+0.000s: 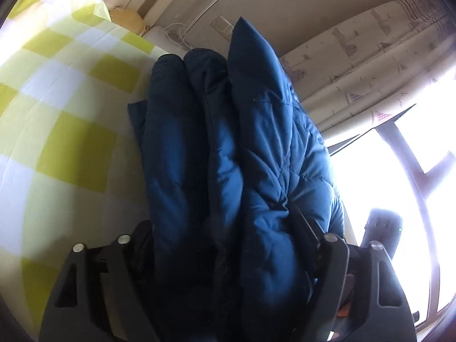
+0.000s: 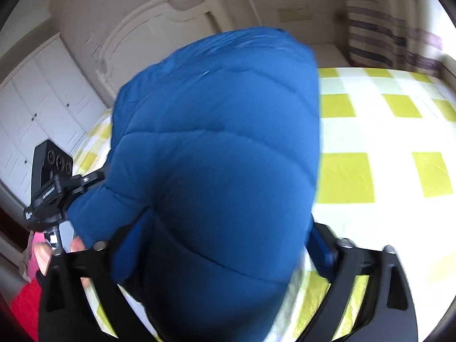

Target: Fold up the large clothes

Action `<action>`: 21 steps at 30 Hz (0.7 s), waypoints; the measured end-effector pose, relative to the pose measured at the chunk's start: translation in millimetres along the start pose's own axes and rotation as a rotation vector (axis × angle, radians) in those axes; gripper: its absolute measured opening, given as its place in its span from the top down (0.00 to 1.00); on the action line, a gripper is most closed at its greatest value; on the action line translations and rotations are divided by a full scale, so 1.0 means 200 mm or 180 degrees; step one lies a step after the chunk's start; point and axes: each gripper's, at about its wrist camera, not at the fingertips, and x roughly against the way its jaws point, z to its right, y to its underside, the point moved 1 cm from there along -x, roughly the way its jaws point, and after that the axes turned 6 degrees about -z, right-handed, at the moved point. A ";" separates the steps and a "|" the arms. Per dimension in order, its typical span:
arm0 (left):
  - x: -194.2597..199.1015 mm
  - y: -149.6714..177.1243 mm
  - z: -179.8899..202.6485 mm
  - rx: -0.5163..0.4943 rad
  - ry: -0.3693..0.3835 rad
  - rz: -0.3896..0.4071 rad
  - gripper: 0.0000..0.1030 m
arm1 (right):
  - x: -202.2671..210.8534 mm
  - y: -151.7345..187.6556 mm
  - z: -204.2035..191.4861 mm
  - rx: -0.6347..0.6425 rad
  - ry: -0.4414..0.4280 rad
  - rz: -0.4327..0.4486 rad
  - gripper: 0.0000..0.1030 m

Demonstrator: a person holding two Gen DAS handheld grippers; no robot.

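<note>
A: How do the left gripper's (image 1: 228, 250) fingers (image 1: 307, 228) stand?

B: Spread wide, with thick bunched folds of the blue padded jacket (image 1: 233, 148) filling the gap between them. They clamp that bundle on both sides.

A: And the right gripper (image 2: 216, 245)?

B: Much the same. Its fingers (image 2: 125, 236) stand wide apart on either side of a fat quilted bulge of the jacket (image 2: 216, 148), which packs the whole gap, so they grip it.

A: Where is the jacket, taking the bed (image 2: 370, 131) as the mark?

B: Above the bed's yellow-and-white checked sheet (image 1: 65, 91), raised off it in the right wrist view; its far end stands up toward the headboard (image 2: 159, 25).

A: Anything else near the bed?

B: Past the jacket, a curtain (image 1: 370, 57) and a bright window (image 1: 379, 176) on one side, white cupboards (image 2: 37, 97) on the other. A hand (image 2: 42, 253) shows beside the jacket, under a black camera mount (image 2: 51, 182).
</note>
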 end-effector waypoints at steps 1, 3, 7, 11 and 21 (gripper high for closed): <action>0.03 0.01 0.01 -0.0115 -0.0057 -0.0022 0.24 | 0.06 0.01 -0.04 0.0048 0.0209 0.0051 0.11; 0.09 -0.01 0.02 -0.0204 -0.0170 -0.0033 0.25 | 0.19 0.03 -0.14 0.0207 0.0670 0.0376 0.06; 0.45 -0.09 0.19 -0.0419 -0.0534 0.0805 0.13 | 0.27 0.06 -0.44 0.0723 0.0685 0.0792 0.04; 0.37 -0.36 0.51 -0.0820 -0.0750 0.0629 0.08 | 0.11 0.16 -0.74 0.1412 0.0716 0.0667 0.04; -0.26 -0.47 0.34 -0.0598 -0.0932 -0.0339 0.03 | -0.10 0.39 -0.99 0.1988 0.0707 0.0313 0.04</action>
